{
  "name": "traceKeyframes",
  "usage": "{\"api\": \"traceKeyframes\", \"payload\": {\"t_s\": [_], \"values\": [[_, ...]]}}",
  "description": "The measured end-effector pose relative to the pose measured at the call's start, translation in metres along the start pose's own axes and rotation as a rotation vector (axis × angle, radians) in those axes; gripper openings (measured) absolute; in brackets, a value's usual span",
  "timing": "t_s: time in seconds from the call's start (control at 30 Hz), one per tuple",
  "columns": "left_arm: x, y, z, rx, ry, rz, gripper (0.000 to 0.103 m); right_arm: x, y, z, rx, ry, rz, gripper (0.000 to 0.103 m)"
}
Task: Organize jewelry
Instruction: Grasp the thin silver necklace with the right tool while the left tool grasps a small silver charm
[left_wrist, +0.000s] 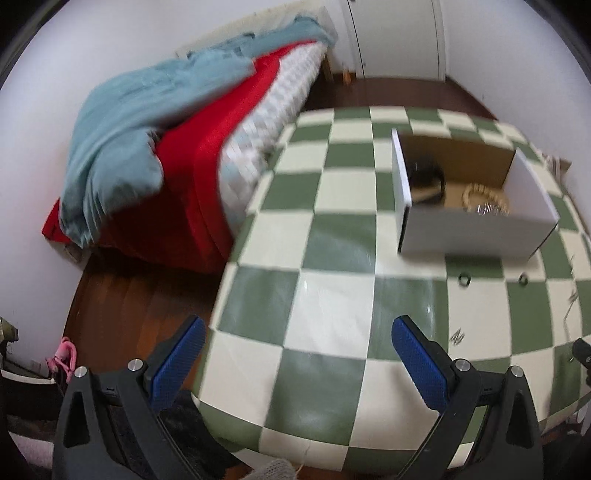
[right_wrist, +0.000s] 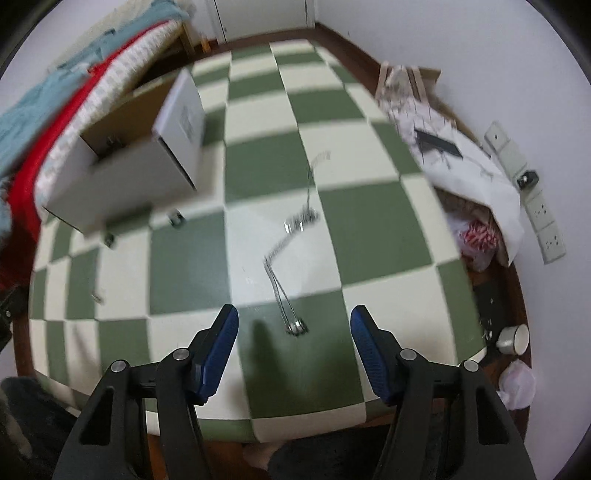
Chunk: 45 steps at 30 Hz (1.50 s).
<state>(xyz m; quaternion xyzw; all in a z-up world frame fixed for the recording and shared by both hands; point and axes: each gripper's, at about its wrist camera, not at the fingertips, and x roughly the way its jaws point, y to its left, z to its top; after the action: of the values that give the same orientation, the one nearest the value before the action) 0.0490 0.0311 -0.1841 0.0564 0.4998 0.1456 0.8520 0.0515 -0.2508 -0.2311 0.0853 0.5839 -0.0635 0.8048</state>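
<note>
- The table (right_wrist: 258, 166), covered in a green-and-cream checked cloth, fills most of both views; a bed (left_wrist: 155, 147) with a red sheet and a pale blue blanket stands just beside its left edge.
- A white cardboard box (left_wrist: 476, 232) with a brown inside sits open on the far left part of the table. Inside it lie a dark object (left_wrist: 424, 177), a beaded bracelet (left_wrist: 480, 195) and something shiny, too blurred to name.
- The left gripper (left_wrist: 295, 354) hovers over the near table edge, its blue-padded fingers spread wide with nothing between them.
- The right gripper (right_wrist: 293, 354) also stands wide apart and empty, above the near edge of the table.
- A thin silver chain necklace (right_wrist: 291, 251) lies stretched out on the cloth, to the right of the box, its near end with a small pendant (right_wrist: 296, 328) between the right gripper's fingertips.
- Two small rings (left_wrist: 463, 279) lie on the cloth just in front of the box.
- One more tiny silver piece (left_wrist: 458, 336) rests near the left gripper's right finger.
</note>
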Motion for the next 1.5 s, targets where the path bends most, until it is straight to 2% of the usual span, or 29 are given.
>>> {"api": "traceKeyframes", "payload": {"t_s": [0.07,0.1,0.13,0.17,0.2,0.37,0.53,0.73,0.8,0.87,0.9,0.97,1.07,1.27,1.5], "values": [[0.007,-0.006,-0.003,0.008,0.020,-0.007,0.103,0.010,0.002,-0.006,-0.022,0.004,-0.039,0.054],[0.010,-0.009,-0.004,0.014,0.029,-0.013,0.103,0.009,0.004,-0.008,-0.040,-0.014,-0.054,0.040],[0.012,-0.013,-0.005,0.017,0.033,-0.022,0.103,0.009,0.006,-0.009,-0.050,-0.028,-0.059,0.033],[0.013,-0.017,-0.005,0.022,0.037,-0.036,0.103,0.009,0.007,-0.009,-0.051,-0.036,-0.058,0.017],[0.014,-0.020,-0.005,0.027,0.041,-0.046,0.103,0.010,0.008,-0.009,-0.053,-0.041,-0.066,0.012],[0.020,-0.055,-0.008,0.100,0.058,-0.118,0.103,0.012,0.004,-0.008,-0.036,-0.055,-0.057,0.012],[0.029,-0.084,-0.013,0.171,0.064,-0.151,0.100,0.008,0.003,-0.003,-0.025,-0.048,-0.050,0.012],[0.027,-0.098,-0.017,0.202,0.048,-0.192,0.072,0.008,0.001,-0.002,-0.021,-0.046,-0.047,0.012],[0.025,-0.101,-0.017,0.203,0.039,-0.215,0.058,0.008,0.001,-0.002,-0.022,-0.047,-0.047,0.012],[0.024,-0.102,-0.016,0.202,0.035,-0.237,0.039,0.008,0.000,-0.001,-0.020,-0.046,-0.046,0.012],[0.024,-0.103,-0.015,0.201,0.034,-0.242,0.036,0.008,0.000,-0.001,-0.020,-0.046,-0.046,0.012],[0.022,-0.106,-0.016,0.205,0.032,-0.250,0.019,0.008,0.000,-0.001,-0.019,-0.045,-0.045,0.012],[0.021,-0.108,-0.018,0.208,0.033,-0.260,0.006,0.008,0.001,-0.001,-0.018,-0.045,-0.045,0.012],[0.019,-0.105,-0.020,0.208,0.027,-0.270,0.006,0.004,-0.002,-0.001,0.006,-0.056,-0.018,0.012],[-0.001,-0.096,-0.009,0.200,-0.007,-0.295,0.006,-0.043,-0.004,0.011,0.028,-0.142,0.064,0.012]]}}
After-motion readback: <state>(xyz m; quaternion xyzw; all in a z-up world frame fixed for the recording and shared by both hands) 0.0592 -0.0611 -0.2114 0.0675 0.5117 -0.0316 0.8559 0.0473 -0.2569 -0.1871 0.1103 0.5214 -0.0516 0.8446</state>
